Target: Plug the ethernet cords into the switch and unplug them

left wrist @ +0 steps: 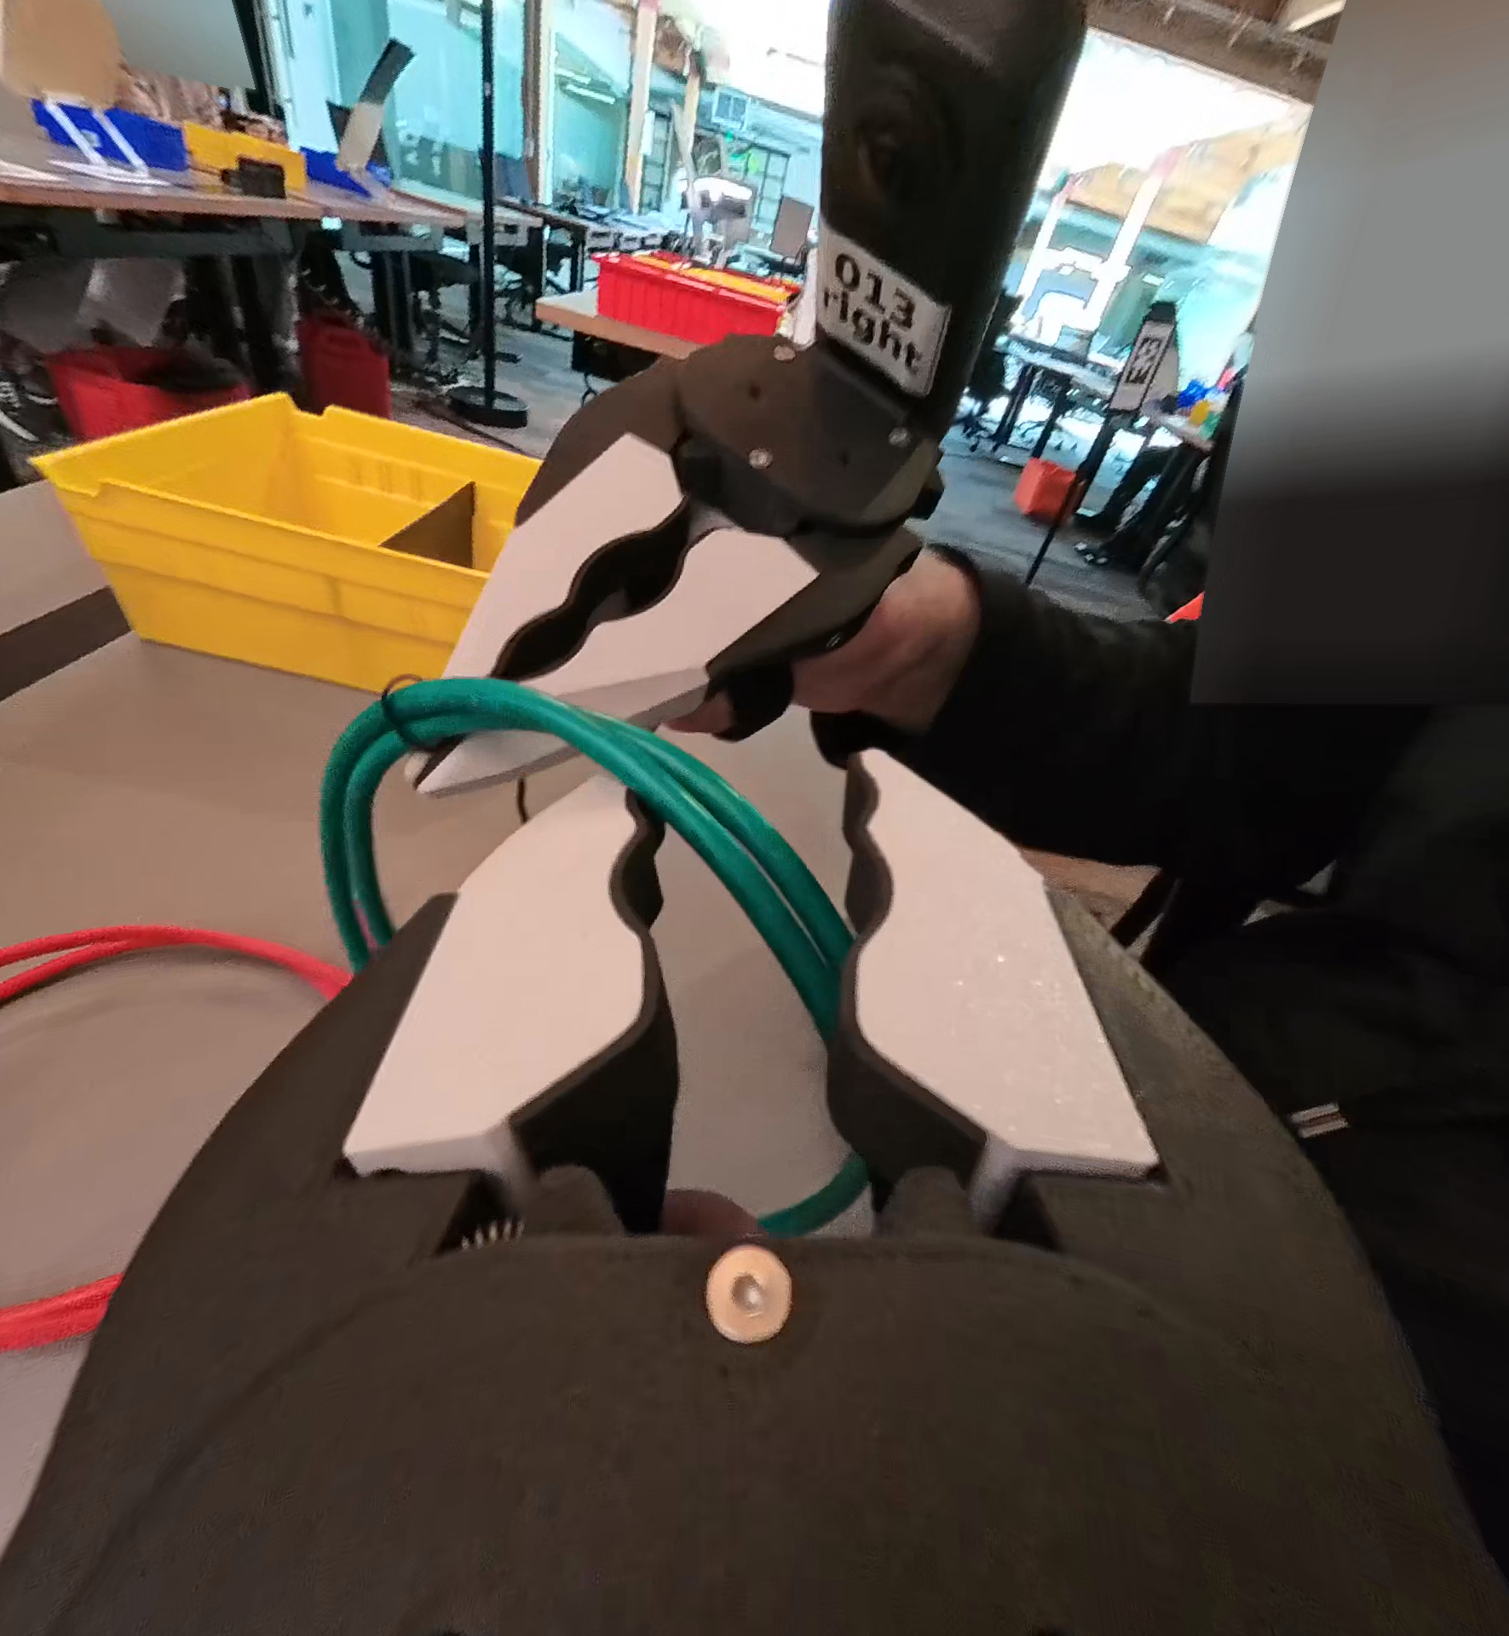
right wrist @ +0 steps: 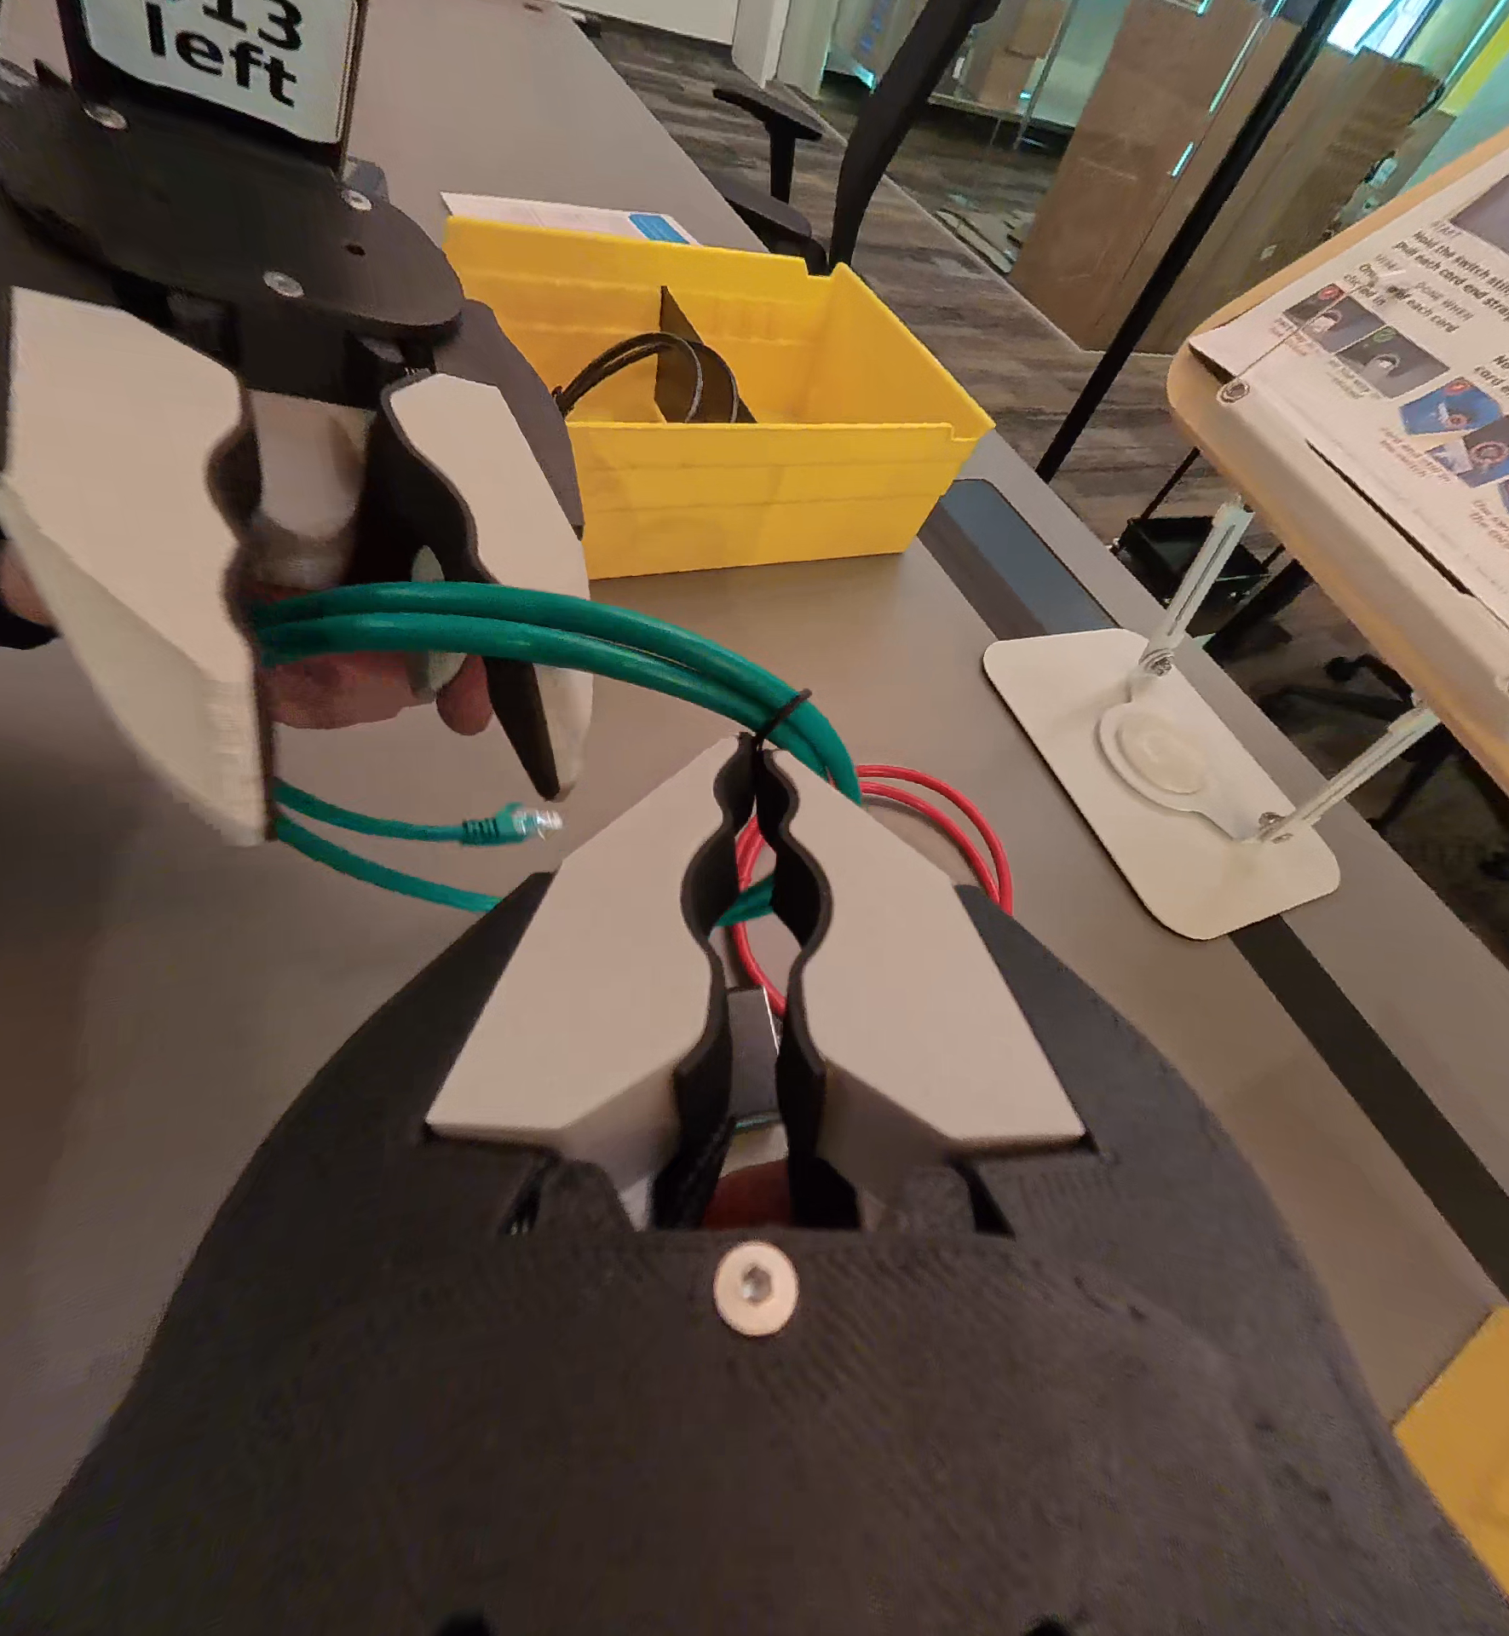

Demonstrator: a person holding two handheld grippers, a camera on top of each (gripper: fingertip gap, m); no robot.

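Green ethernet cord (left wrist: 609, 779): we see it coiled in several loops and lifted off the table (left wrist: 157, 779), passing between the fingers of our left claw and reaching forward to the tips of our right claw.
Left claw (left wrist: 746, 806): we hold it released, its fingers spread apart; the green loops run through the gap and lie against the inner edge of the finger on the right side of its own view. Whether that finger presses on them we cannot tell.
Right claw (right wrist: 755, 752): we hold it clenched, fingertips together on the thin black tie (right wrist: 781, 713) bound around the green loops, at the top of the coil.
Black tie: wraps the green strands just ahead of the right claw's tips.
Green plug (right wrist: 516, 823): a loose end with a clear connector hangs free below the left claw, pointing towards the right claw, touching nothing that we can see.
Red cord (right wrist: 954, 823): coiled flat on the table, beyond and beneath the right claw's tips; in the left wrist view it lies to the left of the left claw.
Yellow bin (right wrist: 733, 478): stands on the table beyond both claws, with a divider inside and dark cables in it.
White stand (right wrist: 1175, 797): sits on the table to the right of the right claw, carrying a printed sheet (right wrist: 1441, 398) on a tilted board.
Switch: not visible to us in either view.
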